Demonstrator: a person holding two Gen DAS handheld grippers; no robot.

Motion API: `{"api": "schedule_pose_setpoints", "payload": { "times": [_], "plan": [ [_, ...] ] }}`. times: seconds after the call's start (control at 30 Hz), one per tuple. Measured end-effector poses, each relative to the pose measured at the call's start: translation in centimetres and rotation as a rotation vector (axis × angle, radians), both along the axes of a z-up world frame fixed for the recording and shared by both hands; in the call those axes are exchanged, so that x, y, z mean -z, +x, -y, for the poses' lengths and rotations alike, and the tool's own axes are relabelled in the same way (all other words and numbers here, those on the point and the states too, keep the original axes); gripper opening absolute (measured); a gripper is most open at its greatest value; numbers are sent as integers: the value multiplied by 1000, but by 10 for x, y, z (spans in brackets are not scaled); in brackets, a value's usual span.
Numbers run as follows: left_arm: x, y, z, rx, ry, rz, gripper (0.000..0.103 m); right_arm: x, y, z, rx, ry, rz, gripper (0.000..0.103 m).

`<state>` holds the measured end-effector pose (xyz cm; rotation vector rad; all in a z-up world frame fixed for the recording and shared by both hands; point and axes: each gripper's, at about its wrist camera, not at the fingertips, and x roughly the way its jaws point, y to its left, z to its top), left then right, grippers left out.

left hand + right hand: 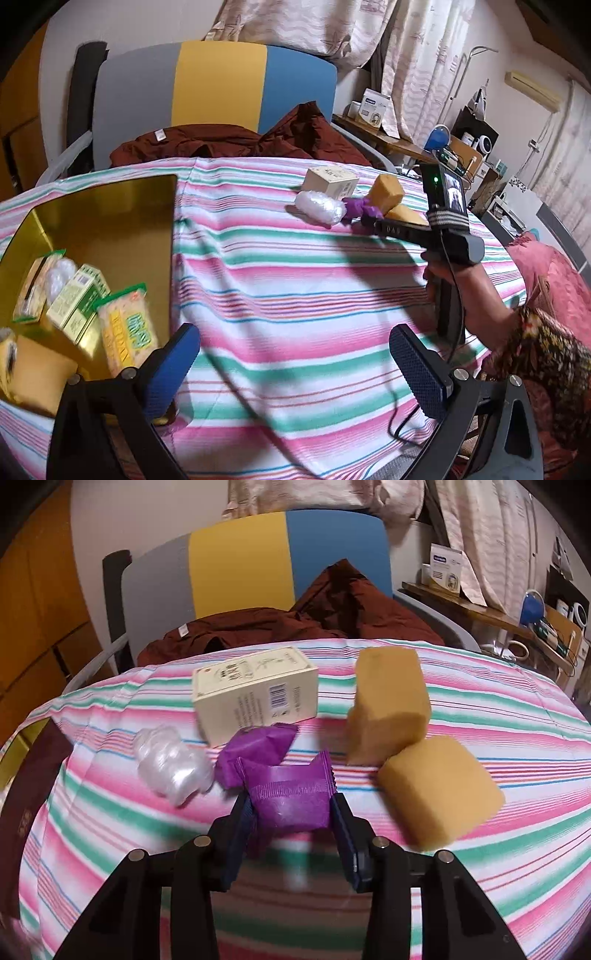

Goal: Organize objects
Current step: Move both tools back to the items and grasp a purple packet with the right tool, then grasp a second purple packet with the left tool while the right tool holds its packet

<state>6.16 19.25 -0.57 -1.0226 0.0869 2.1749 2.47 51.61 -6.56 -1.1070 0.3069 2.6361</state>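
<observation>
At far left in the left wrist view, a gold box (110, 221) lies open on the striped cloth (295, 295) that covers the surface, and it holds several packets (127, 339) and a tan sponge block (37, 373). Just right of it the left gripper (295, 369) hovers over bare cloth, its jaws wide apart with nothing between them. Further right, the loose items sit together: a clear plastic bundle (171, 764), a cream carton (258, 694) behind it, two purple wrappers, and two tan sponges (439, 790) at the right. The right gripper (291, 812) has its jaws clamped on the nearer purple wrapper (291, 797), which touches the second purple wrapper (255, 749) behind it. A person's hand (469, 295) grips the right tool's handle.
</observation>
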Motion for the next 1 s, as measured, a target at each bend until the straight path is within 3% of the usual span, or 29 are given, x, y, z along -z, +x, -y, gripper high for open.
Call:
{"api": "schedule_pose_setpoints", "payload": {
  "times": [0.27, 0.47, 0.6, 0.9, 1.0],
  "plan": [
    [-1, -19, -34, 15, -15, 3, 103, -2, 39, 2, 67, -24, -27, 42],
    [-3, -43, -86, 18, -29, -41, 103, -7, 67, -7, 248, 23, -88, 42],
    [-5, -59, -134, 84, -44, -120, 103, -5, 81, -17, 348, 8, -131, 42],
    [15, -95, -248, 260, -118, -188, 101, -2, 99, -24, 435, -28, -181, 42],
    [31, -107, -271, 301, -176, -182, 87, 0, 101, -30, 449, -49, -192, 42]
  ]
}}
